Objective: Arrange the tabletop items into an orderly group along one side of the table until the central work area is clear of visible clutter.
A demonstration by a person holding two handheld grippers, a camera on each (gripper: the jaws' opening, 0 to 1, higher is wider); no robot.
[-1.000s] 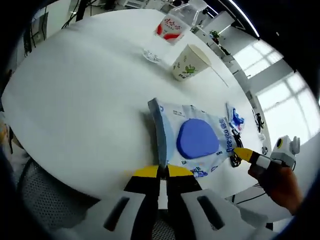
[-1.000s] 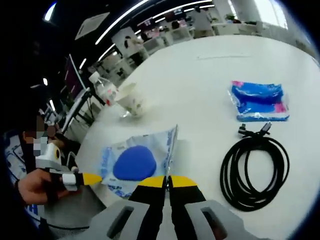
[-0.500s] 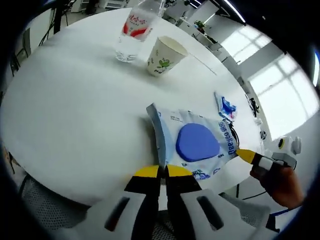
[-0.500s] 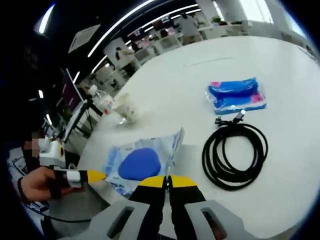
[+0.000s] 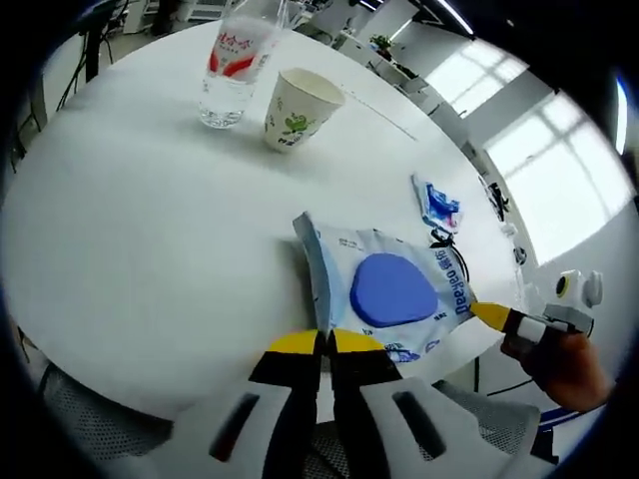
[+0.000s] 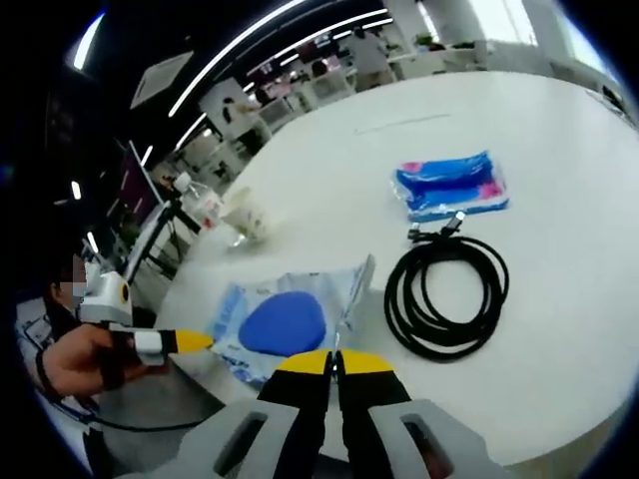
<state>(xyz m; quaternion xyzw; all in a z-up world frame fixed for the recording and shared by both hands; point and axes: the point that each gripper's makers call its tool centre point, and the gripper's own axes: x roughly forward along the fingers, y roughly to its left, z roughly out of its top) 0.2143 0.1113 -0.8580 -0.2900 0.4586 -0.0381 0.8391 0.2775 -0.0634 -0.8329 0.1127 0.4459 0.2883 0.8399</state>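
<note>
Both grippers grip the same wipes packet [image 5: 384, 289] by opposite edges, above the near rim of the white round table [image 5: 150, 230]. In the left gripper view, the left gripper [image 5: 320, 344] has its yellow-tipped jaws closed tight on the packet's near edge, the packet rising directly from the jaw tips and spreading away over the table; its blue oval lid faces up. At the packet's far corner the right gripper [image 5: 489, 315] pinches the edge, a hand [image 5: 559, 364] behind it. In the right gripper view the right gripper [image 6: 334, 359] is likewise clamped on the packet [image 6: 285, 324], and the left gripper [image 6: 190, 341] meets the opposite corner, held by a hand [image 6: 75, 359]. Beyond the packet in the left gripper view stand a paper cup [image 5: 297, 108] and, just beside it, a clear water bottle [image 5: 232, 70] with a red label, both upright. A coiled black cable [image 6: 444, 294] lies on the table just beside the packet, and a blue and pink pack [image 6: 449, 185] lies flat near the cable's plug ends, apart from the grippers.
</note>
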